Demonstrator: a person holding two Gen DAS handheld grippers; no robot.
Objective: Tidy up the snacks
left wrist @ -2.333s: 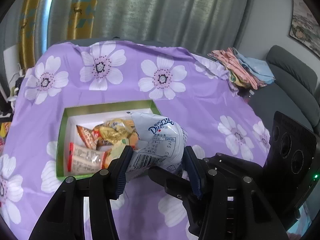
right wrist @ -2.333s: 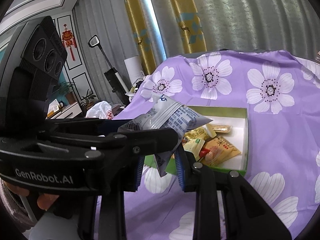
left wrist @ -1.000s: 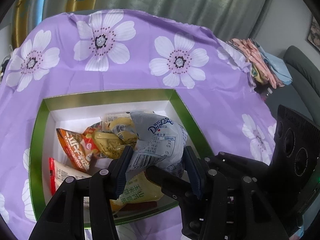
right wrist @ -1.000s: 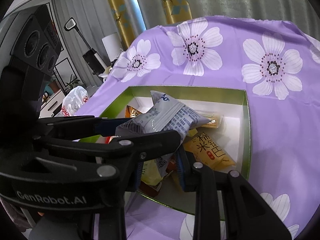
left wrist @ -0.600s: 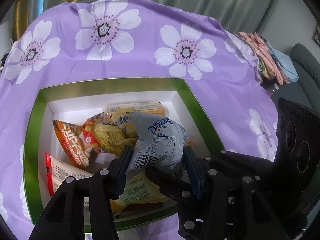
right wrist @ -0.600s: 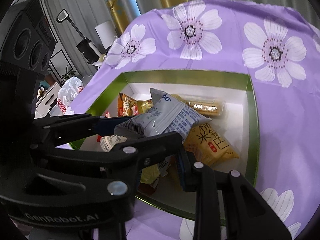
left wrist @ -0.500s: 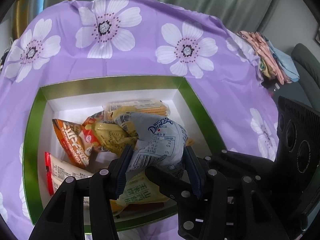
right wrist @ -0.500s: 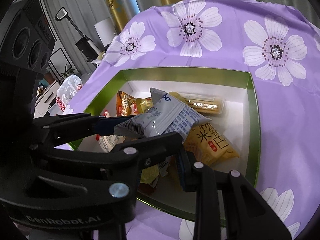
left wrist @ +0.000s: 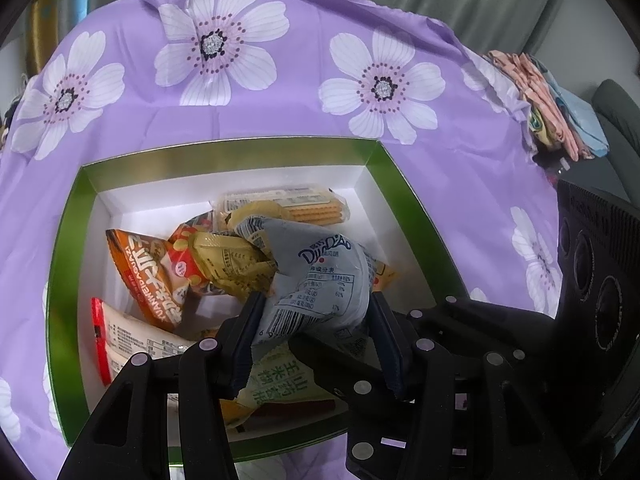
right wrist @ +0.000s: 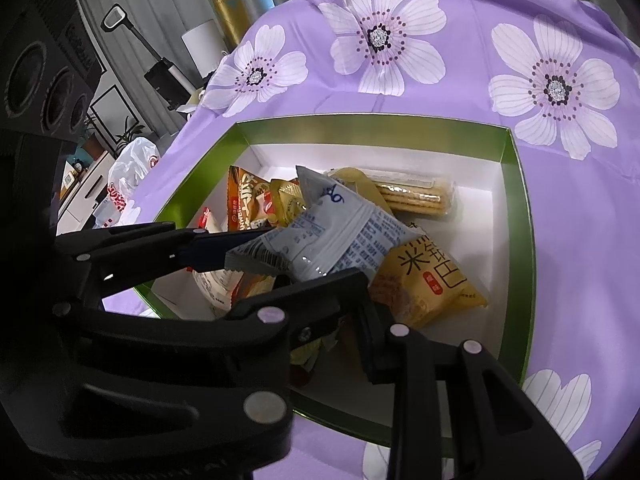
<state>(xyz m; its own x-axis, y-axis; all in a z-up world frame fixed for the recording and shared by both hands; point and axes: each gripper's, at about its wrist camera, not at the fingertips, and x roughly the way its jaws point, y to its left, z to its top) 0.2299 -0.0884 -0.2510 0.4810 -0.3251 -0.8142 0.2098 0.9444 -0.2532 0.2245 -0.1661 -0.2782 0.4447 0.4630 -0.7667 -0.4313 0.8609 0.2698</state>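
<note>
I hold a pale blue packet in my left gripper; its fingers are closed on the lower sealed end, near the barcode. My right gripper is at the same packet, one finger at the barcode end and the other under the belly; from these views I cannot tell how firmly it pinches, but it seems closed on it. The packet hangs over the middle of the green box, just above the other snacks.

I judge the packet light, soft and puffed with air. The film looks smooth, so it may slip; the crimped seam is the better place to hold, because pressing the belly could crush what is inside.

Going left to right in the box: a red-edged white packet at the near left wall, an orange packet, a gold packet, then a biscuit sleeve by the far wall. Below my fingers lies a yellow packet. The right side of the box floor is mostly free, which I think the easiest place to lay it down. The box walls are low. Folded clothes lie at the far right edge of the counter, well apart.
</note>
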